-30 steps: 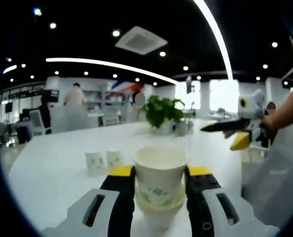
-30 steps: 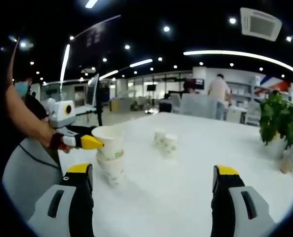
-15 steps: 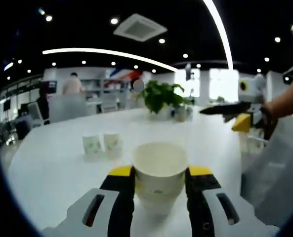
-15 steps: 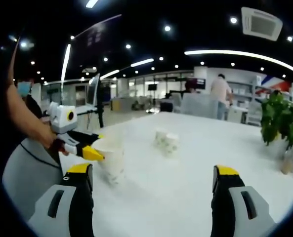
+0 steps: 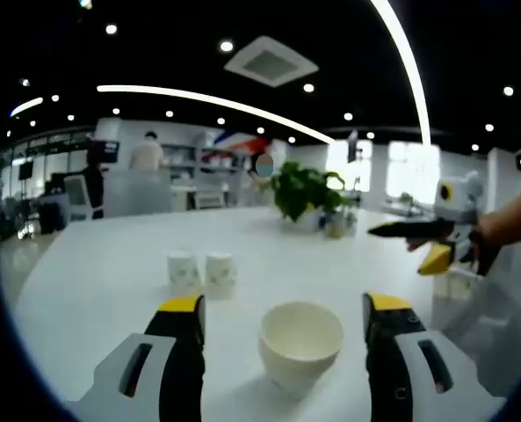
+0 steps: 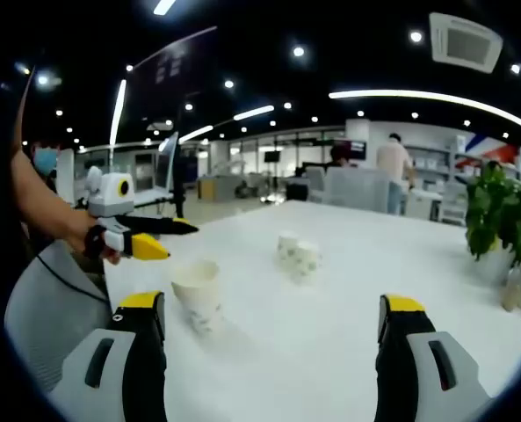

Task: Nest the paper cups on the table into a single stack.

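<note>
A nested stack of white paper cups (image 5: 301,345) stands on the white table (image 5: 93,272), between the spread jaws of my left gripper (image 5: 284,315), which is open and holds nothing. The same stack (image 6: 198,295) appears at the left of the right gripper view, with the left gripper (image 6: 159,239) hovering above and beside it. Two more small printed cups (image 5: 199,272) stand side by side farther out; they show too in the right gripper view (image 6: 296,255). My right gripper (image 6: 273,316) is open over bare table. In the left gripper view it (image 5: 418,246) hangs at the right.
A potted green plant (image 5: 308,195) with small bottles stands at the table's far side, seen again in the right gripper view (image 6: 499,215). A pale chair (image 6: 54,308) sits at the near left edge. People and chairs are in the background.
My left gripper opened and let go of the cup, which now sits nested in the stack on the table. The gripper has drawn back and up. The right gripper stayed put.
</note>
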`<state>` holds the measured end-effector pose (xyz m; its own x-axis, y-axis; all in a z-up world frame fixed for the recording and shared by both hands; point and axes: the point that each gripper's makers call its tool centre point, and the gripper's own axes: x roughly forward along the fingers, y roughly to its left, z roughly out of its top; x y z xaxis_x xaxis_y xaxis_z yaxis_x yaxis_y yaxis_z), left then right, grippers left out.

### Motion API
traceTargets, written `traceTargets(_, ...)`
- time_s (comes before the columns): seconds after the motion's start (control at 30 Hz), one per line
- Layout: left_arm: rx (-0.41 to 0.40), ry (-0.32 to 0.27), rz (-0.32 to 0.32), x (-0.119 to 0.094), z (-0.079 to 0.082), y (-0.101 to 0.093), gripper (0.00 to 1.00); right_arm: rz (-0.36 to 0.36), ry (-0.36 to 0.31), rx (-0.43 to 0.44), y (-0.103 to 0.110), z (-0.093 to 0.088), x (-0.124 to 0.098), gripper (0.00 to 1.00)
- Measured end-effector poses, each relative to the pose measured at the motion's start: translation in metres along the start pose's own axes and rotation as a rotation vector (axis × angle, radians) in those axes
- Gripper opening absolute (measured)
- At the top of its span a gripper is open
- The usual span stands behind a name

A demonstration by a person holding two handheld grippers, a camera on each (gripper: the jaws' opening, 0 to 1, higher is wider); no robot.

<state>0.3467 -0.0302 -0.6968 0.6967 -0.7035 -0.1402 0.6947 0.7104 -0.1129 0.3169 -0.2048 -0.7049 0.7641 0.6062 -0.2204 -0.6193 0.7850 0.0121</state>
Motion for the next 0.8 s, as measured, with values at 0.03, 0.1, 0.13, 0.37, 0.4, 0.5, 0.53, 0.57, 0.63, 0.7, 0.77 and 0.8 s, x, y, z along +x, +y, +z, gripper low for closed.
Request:
traceTargets(0.03, -0.003, -0.006, 0.003, -0.003, 0.004, 0.003, 0.85, -0.002, -0.005, 0.004, 0.000, 0.001, 0.000, 1.00)
traceTargets(0.1, 0.010, -0.015, 0.030, -0.015, 0.013, 0.016, 0.85, -0.003, -0.012, 0.009, 0.001, 0.004, 0.000, 1.00)
traceTargets(0.13, 0.015, -0.015, 0.035, -0.017, 0.014, 0.018, 0.87, -0.003, -0.013, 0.009, 0.001, 0.004, 0.001, 1.00)
traceTargets(0.37, 0.062, 0.022, 0.090, -0.052, 0.015, 0.041, 0.88, -0.005, -0.022, 0.009, 0.001, 0.005, 0.004, 1.00)
traceTargets(0.4, 0.067, 0.027, 0.102, -0.058, 0.011, 0.045, 0.89, -0.005, -0.021, 0.009, 0.001, 0.004, 0.004, 1.00)
traceTargets(0.5, 0.072, 0.047, 0.125, -0.068, 0.005, 0.049, 0.90, -0.010, -0.015, 0.006, 0.000, -0.001, 0.004, 1.00)
traceTargets(0.53, 0.065, 0.052, 0.129, -0.073, 0.002, 0.051, 0.91, -0.011, -0.012, 0.010, -0.001, -0.004, 0.003, 1.00)
traceTargets(0.57, 0.071, 0.057, 0.135, -0.077, -0.002, 0.052, 0.92, -0.013, -0.010, 0.011, -0.001, -0.006, 0.003, 1.00)
traceTargets(0.63, 0.100, 0.076, 0.142, -0.083, -0.007, 0.051, 0.93, -0.019, -0.001, 0.013, -0.001, -0.011, 0.001, 1.00)
traceTargets(0.7, 0.163, 0.136, 0.154, -0.091, -0.021, 0.052, 0.94, -0.025, 0.001, 0.019, -0.002, -0.015, 0.000, 1.00)
traceTargets(0.77, 0.142, 0.152, 0.174, -0.097, -0.028, 0.054, 0.94, -0.033, 0.008, 0.015, -0.002, -0.020, -0.001, 1.00)
traceTargets(0.8, 0.120, 0.144, 0.177, -0.100, -0.028, 0.054, 0.94, -0.038, 0.012, 0.011, -0.002, -0.022, -0.002, 1.00)
